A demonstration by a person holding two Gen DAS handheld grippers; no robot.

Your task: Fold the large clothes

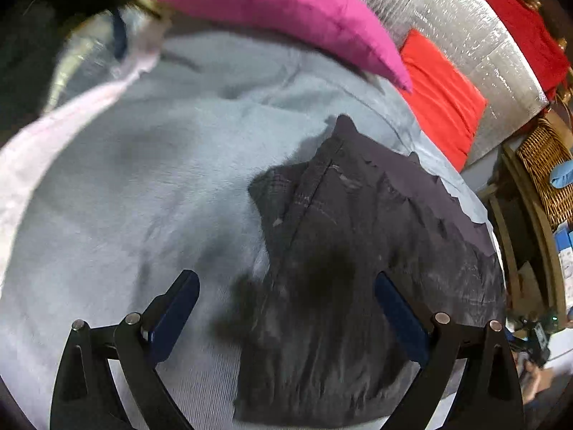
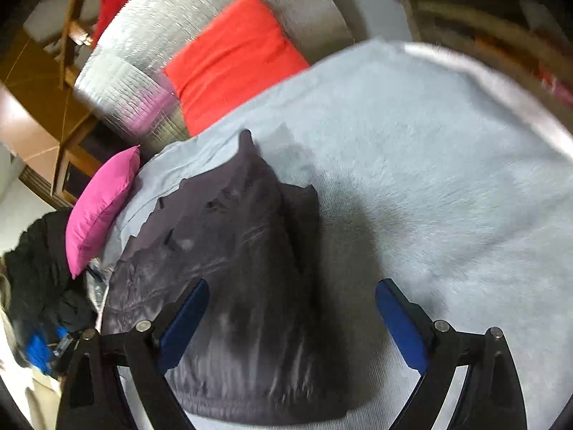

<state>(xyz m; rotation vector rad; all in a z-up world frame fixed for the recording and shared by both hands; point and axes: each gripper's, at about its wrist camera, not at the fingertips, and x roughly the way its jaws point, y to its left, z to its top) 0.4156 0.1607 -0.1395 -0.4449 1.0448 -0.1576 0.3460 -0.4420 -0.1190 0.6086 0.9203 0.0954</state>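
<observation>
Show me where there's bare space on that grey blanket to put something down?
The blanket lies bare right of the dark garment, out to its pale edge; also between the garment and the pink cushion. It is crowded toward the red cushion.

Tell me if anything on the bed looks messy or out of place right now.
Mostly tidy. The dark garment lies folded on the light blue blanket, though its far corners poke up unevenly. A heap of dark clothes sits off the bed's edge beside the pink pillow. Both grippers, left and right, have open jaws holding nothing.
</observation>
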